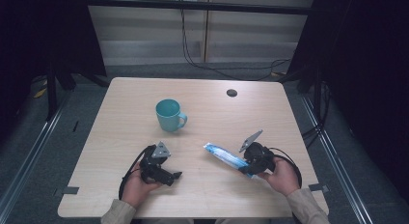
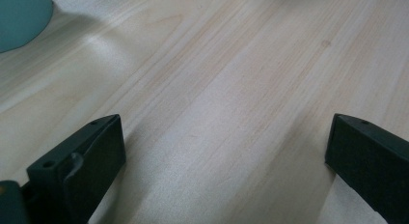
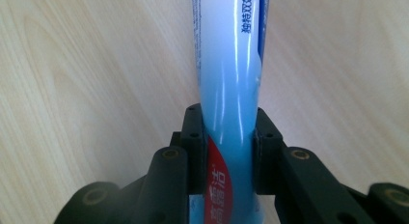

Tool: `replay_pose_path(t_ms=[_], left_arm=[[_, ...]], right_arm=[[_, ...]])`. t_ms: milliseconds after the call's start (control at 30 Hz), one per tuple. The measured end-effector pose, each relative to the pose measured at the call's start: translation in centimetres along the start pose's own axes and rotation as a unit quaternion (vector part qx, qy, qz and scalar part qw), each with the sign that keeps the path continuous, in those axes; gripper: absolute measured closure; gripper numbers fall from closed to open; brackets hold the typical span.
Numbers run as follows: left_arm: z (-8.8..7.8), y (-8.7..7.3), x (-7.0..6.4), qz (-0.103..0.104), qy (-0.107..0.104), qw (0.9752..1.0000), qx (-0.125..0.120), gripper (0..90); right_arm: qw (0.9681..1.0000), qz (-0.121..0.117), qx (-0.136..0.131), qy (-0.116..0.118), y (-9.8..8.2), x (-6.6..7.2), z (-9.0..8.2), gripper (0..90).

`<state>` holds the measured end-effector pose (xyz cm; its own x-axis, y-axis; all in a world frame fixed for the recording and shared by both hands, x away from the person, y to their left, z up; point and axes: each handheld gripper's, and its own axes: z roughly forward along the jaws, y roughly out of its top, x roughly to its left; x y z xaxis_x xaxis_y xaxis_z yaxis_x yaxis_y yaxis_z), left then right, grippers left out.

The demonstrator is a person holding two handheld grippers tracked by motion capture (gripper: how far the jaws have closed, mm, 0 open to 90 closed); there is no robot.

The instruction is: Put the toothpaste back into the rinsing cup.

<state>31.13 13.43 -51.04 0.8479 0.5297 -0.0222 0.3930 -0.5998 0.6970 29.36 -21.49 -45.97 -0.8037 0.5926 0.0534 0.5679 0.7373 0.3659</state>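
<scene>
The right tongs clamp a toothpaste tube near one end, holding it just above the surface right of centre. The left tongs gape wide, empty, near a teal mug. The tube looks light, soft and glossy, so probably slippery; gripping across its flat width seems safest.

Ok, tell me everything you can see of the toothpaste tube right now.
The toothpaste tube is a glossy, soft-looking plastic tube, pale blue and white with a red patch and printed characters. The right gripper is shut on it, jaws pressing both sides near one end. In the high view the tube runs from the gripper toward the table's middle, low over the wood; whether its far end touches the table is unclear. No cap is visible.
</scene>
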Motion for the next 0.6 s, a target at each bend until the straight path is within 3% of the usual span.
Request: replay_pose_path(t_ms=[233, 333, 400, 533, 567, 600], left_arm=[[-0.1, -0.1, 0.0, 0.001, -0.001, 1.0000, 0.000, 0.1], [-0.1, -0.1, 0.0, -0.009, 0.001, 1.0000, -0.002, 1.1], [-0.2, -0.1, 0.0, -0.006, 0.005, 1.0000, -0.002, 2.5], [-0.4, 0.0, 0.1, -0.022, -0.003, 0.9997, -0.011, 12.8], [-0.5, 0.1, 0.3, -0.035, -0.007, 0.9992, -0.017, 15.9], [-0.5, 0.1, 0.3, -0.035, -0.007, 0.9992, -0.017, 15.4]], right_arm=[[0.9996, 0.007, -0.025, 0.010, 1.1, 0.1, -0.5, 73.2], [0.9994, 0.004, -0.033, 0.001, 1.8, 0.4, -0.7, 73.2], [0.9990, 0.005, -0.042, 0.014, 2.3, 0.4, -0.7, 73.2], [0.9986, -0.005, -0.052, 0.009, 3.1, 0.7, -0.6, 73.2], [0.9985, -0.002, -0.054, 0.012, 3.3, 0.7, -0.6, 73.2], [0.9985, -0.002, -0.054, 0.012, 3.3, 0.7, -0.6, 73.2]])
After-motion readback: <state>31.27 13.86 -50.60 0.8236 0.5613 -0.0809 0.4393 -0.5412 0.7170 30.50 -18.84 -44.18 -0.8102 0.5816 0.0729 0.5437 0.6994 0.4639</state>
